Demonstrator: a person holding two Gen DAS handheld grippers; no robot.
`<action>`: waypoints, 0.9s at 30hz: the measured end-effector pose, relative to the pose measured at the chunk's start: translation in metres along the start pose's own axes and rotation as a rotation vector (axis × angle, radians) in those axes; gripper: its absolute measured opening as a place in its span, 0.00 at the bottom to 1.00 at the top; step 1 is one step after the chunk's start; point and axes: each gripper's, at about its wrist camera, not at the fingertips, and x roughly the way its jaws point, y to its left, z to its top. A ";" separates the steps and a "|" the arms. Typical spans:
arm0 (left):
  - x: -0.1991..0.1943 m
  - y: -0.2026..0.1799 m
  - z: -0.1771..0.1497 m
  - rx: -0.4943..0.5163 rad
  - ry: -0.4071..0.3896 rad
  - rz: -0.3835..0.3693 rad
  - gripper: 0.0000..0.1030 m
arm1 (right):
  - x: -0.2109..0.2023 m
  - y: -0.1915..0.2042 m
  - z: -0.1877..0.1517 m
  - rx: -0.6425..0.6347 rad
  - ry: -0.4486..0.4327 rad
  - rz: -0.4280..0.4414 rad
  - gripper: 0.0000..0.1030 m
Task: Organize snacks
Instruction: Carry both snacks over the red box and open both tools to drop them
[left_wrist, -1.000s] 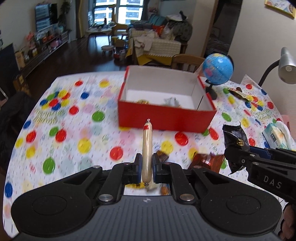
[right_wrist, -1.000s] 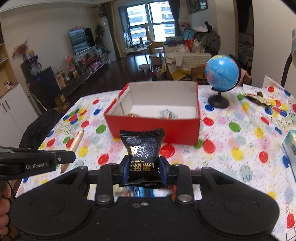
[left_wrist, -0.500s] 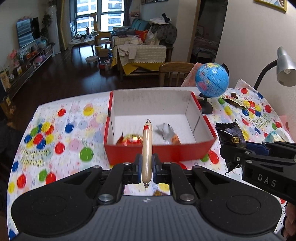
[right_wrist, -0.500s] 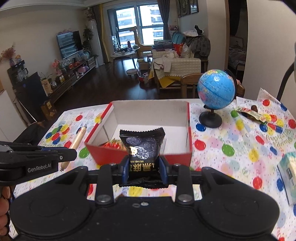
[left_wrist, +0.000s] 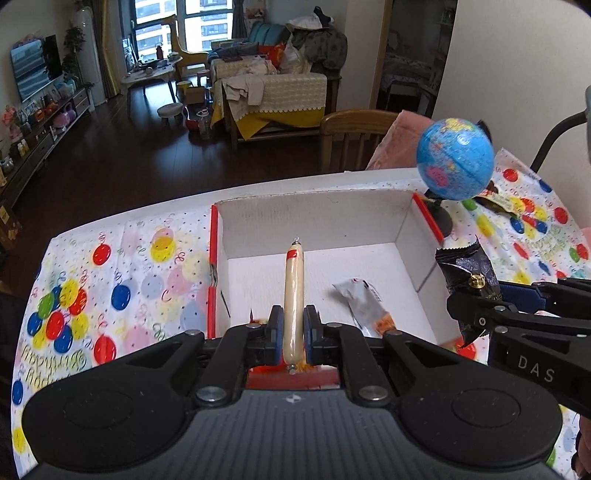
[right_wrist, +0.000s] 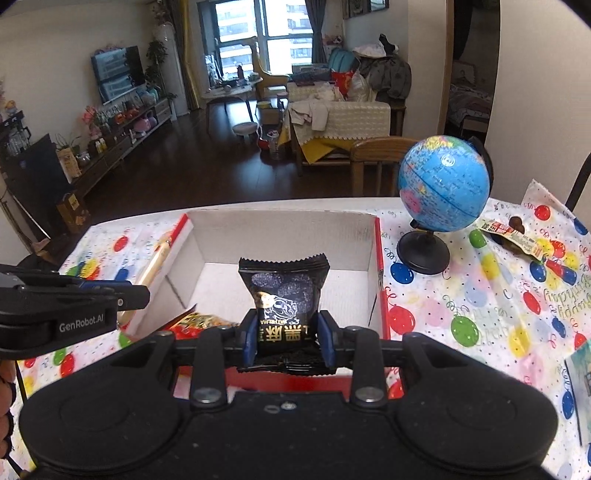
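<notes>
My left gripper (left_wrist: 293, 334) is shut on a pale sausage stick (left_wrist: 293, 295), held upright over the near edge of the red box (left_wrist: 332, 218) with a white inside. A silver snack pack (left_wrist: 364, 299) lies in the box. My right gripper (right_wrist: 288, 338) is shut on a black snack packet (right_wrist: 284, 295), held above the box (right_wrist: 377, 258) near its front wall. A red and gold snack (right_wrist: 199, 321) lies inside at the near left. The right gripper with the black packet (left_wrist: 467, 273) shows at the box's right side in the left wrist view.
A blue globe (right_wrist: 443, 188) on a black stand sits right of the box. A wrapped snack (right_wrist: 513, 236) lies beyond it on the balloon-print tablecloth (right_wrist: 480, 295). A tissue pack (right_wrist: 580, 373) lies at the right edge. A wooden chair (left_wrist: 354, 136) stands behind the table.
Both grippers have moved forward and up toward the box, so they now hang over its near part. Both still hold their snacks.
</notes>
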 end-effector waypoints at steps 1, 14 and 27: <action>0.007 0.001 0.003 0.003 0.006 0.004 0.10 | 0.007 -0.001 0.002 0.003 0.007 -0.006 0.31; 0.087 0.014 0.015 0.021 0.103 0.021 0.10 | 0.085 -0.014 0.001 0.011 0.118 -0.063 0.31; 0.125 0.025 0.012 0.005 0.186 0.013 0.10 | 0.108 -0.015 -0.011 0.025 0.186 -0.072 0.33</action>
